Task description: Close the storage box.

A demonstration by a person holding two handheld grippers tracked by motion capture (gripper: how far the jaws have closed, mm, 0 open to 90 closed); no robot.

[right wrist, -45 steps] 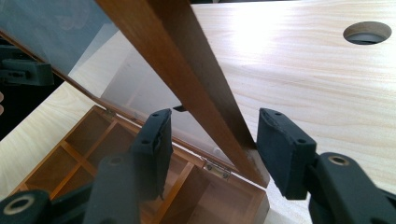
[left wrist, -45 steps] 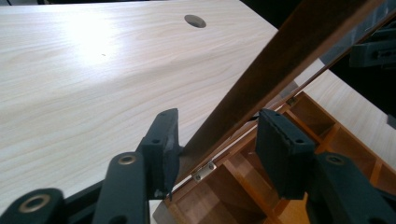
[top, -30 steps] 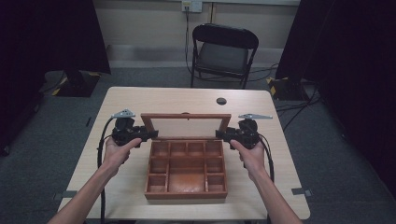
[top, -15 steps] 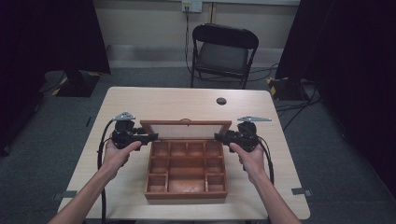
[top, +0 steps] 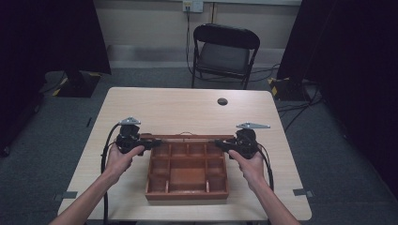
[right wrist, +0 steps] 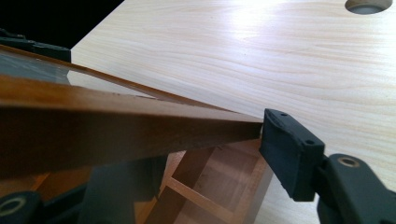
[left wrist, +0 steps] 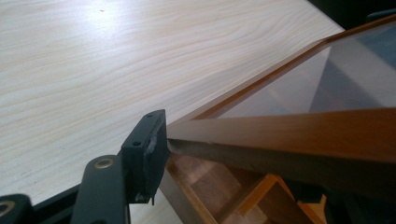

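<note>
A brown wooden box [top: 187,194] with several compartments sits mid-table. Its glass-paned lid [top: 187,137], hinged at the back, hangs tilted forward over the box and looks edge-on in the high view. My left gripper [top: 152,142] has the lid's left free corner between its jaws. They have just been opening and then closing a little, and one pad [left wrist: 152,154] touches the corner of the lid frame [left wrist: 303,126]. My right gripper [top: 220,143] is shut on the right corner, one pad [right wrist: 285,149] against the frame [right wrist: 116,126]. The other jaws are hidden under the lid. Compartments [left wrist: 219,196] show beneath it.
The light wooden table [top: 187,108] has a round cable hole [top: 222,101] near its far edge. A black folding chair [top: 225,51] stands beyond the table. Cables trail from both grippers back along the forearms.
The lid has swung from nearly upright down and forward over the box. Both grippers have come down and toward the person with its corners.
</note>
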